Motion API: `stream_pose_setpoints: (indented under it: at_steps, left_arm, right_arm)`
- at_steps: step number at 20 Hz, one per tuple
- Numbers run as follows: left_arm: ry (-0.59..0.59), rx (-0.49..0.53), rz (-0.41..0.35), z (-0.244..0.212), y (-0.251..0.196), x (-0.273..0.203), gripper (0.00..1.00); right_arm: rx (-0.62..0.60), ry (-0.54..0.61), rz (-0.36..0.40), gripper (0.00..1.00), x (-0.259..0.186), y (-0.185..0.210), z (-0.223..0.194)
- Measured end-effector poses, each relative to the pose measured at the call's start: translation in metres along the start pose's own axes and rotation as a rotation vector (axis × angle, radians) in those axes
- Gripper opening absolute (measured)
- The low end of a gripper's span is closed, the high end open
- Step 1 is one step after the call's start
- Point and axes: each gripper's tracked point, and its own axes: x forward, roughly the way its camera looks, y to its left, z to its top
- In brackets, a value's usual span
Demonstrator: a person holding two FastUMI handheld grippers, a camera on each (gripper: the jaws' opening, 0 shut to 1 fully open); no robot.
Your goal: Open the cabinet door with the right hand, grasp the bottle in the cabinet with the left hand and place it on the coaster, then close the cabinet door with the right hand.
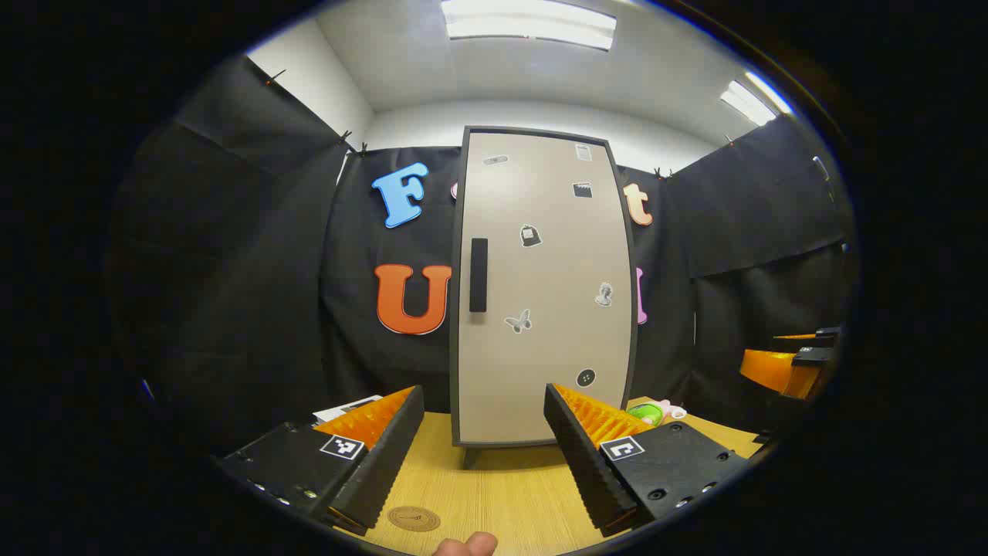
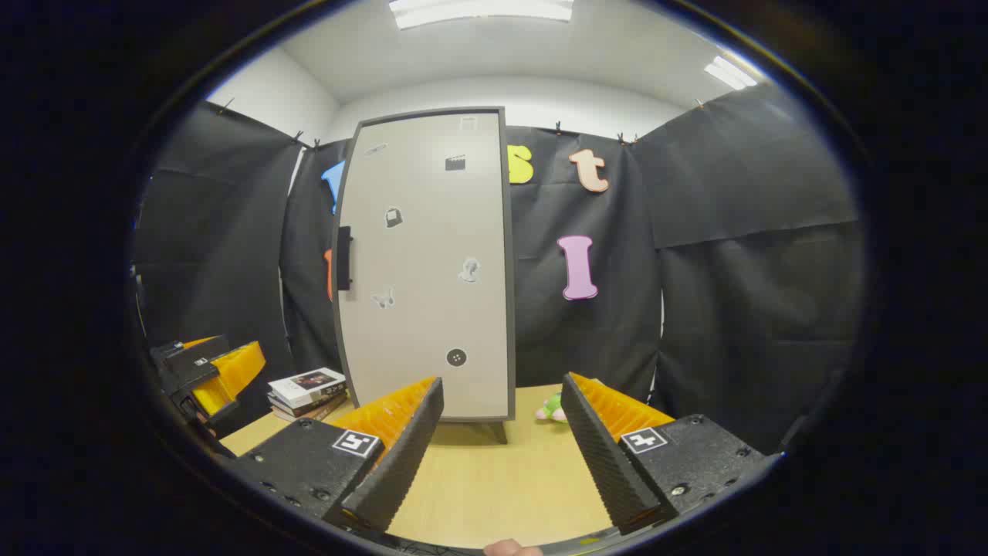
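Note:
A tall beige cabinet point(image 1: 540, 286) with a dark frame stands on the wooden table, its door shut; the same cabinet point(image 2: 428, 266) appears in the right gripper view. A black handle point(image 1: 478, 275) runs vertically on the door's left side, seen also as the handle point(image 2: 344, 258). The round brown coaster point(image 1: 414, 518) lies on the table near my left gripper point(image 1: 482, 448), which is open and holds nothing. My right gripper point(image 2: 502, 440) is open too, some way in front of the cabinet. The other gripper point(image 1: 795, 363) shows far right. The bottle is hidden.
A stack of books point(image 2: 307, 392) lies left of the cabinet on the wooden table point(image 2: 494, 479). A small green toy point(image 2: 552, 408) sits right of the cabinet, seen also as the toy point(image 1: 650, 414). Black cloth walls close in all round.

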Motion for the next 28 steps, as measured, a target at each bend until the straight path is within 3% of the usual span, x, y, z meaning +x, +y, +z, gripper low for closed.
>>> stream_pose_setpoints:
  at_steps: [1,2,4,6,7,28]
  left_arm:
    - [-0.001,0.0,-0.001,0.0005,-0.0002,0.0009,0.95]
    - [-0.003,0.001,-0.003,0.0009,-0.0004,0.0009,0.95]
    - [-0.004,0.003,-0.008,0.0011,-0.0015,0.002,0.95]
    - [-0.007,0.004,-0.011,0.0021,-0.0031,0.0037,0.95]
    - [-0.008,0.004,-0.014,0.0021,-0.0041,0.0042,0.95]
    - [-0.004,0.003,-0.012,0.001,-0.0032,0.0093,0.95]
  right_arm:
    - [0.002,-0.001,0.0,0.94,0.0008,-0.0002,-0.0005]
    - [0.003,0.0,-0.002,0.99,0.0011,-0.0012,-0.0007]
    - [0.008,0.001,-0.006,0.94,0.002,-0.0026,-0.0011]
    - [0.01,0.0,-0.009,0.99,0.0023,-0.0034,-0.0007]
    - [0.009,-0.001,-0.011,0.94,0.0027,-0.0041,-0.0008]
    - [0.002,-0.001,-0.014,0.94,0.0101,-0.0028,-0.0021]
